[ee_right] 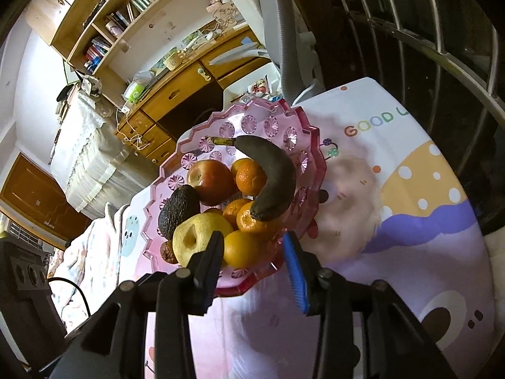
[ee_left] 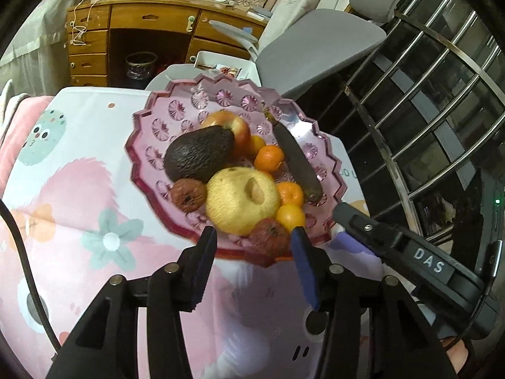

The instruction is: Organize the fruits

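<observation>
A pink cut-glass plate [ee_left: 148, 145] [ee_right: 303, 145] on a patterned cloth holds the fruit. In it lie a dark avocado [ee_left: 197, 153] [ee_right: 176, 211], a red apple [ee_left: 235, 126] [ee_right: 210, 181], a pale yellow apple [ee_left: 240, 200] [ee_right: 195, 233], a blackened banana [ee_left: 298, 161] [ee_right: 271, 177], several mandarins [ee_left: 268, 158] and two wrinkled reddish fruits [ee_left: 187, 194]. My left gripper [ee_left: 254, 246] stands open at the near rim, with one wrinkled red fruit [ee_left: 268, 241] between its fingers, close to the right pad. My right gripper [ee_right: 252, 252] is open around a mandarin [ee_right: 241, 248] at the near edge.
The cartoon-print cloth [ee_left: 79, 189] [ee_right: 394, 221] covers the table. A grey chair [ee_left: 318, 44] stands behind the plate, a metal railing [ee_left: 442, 79] to the right, and a wooden desk [ee_left: 151, 22] at the back. The right tool's body [ee_left: 407, 252] lies beside the plate.
</observation>
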A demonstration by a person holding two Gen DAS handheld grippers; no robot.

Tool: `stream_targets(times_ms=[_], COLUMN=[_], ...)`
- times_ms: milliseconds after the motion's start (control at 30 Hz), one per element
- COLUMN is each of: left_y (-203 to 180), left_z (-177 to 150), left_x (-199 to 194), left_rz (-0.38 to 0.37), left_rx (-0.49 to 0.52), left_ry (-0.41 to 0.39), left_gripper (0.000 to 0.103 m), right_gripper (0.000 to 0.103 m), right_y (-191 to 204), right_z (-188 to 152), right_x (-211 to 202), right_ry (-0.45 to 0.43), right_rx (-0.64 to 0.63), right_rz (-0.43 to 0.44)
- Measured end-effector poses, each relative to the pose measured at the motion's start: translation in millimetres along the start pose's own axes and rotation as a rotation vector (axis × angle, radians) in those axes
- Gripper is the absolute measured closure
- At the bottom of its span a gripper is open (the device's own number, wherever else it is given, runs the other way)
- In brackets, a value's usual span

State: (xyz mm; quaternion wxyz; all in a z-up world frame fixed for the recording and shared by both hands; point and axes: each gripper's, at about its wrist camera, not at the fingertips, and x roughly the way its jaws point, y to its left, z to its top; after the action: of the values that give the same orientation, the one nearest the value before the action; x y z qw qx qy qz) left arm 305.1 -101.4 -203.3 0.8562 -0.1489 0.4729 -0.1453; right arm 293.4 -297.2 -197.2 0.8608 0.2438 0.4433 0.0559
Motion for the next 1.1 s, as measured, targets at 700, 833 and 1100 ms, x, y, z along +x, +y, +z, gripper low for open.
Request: stream_targets(times_ms=[700,833,1100], left_y=[63,61,36], left_z=[-113,-134,-134], left_x=[-100,-147,-234], left_rz=[0.062,0.069,0.115], left_rx=[0.052,0.074,0.125], left_ry=[0.227,0.269,0.230], left_gripper=[0.039,0.039,0.024], right_gripper=[0.043,0.036,0.023], right_y=[36,55,89], right_z=[-157,-188,-203], right_x=[-74,-108,-192], right_ry=[0.105,0.146,0.130], right_rx=[-0.052,-0.137,-0.259], right_rz=[-0.226,-0.265,-0.247])
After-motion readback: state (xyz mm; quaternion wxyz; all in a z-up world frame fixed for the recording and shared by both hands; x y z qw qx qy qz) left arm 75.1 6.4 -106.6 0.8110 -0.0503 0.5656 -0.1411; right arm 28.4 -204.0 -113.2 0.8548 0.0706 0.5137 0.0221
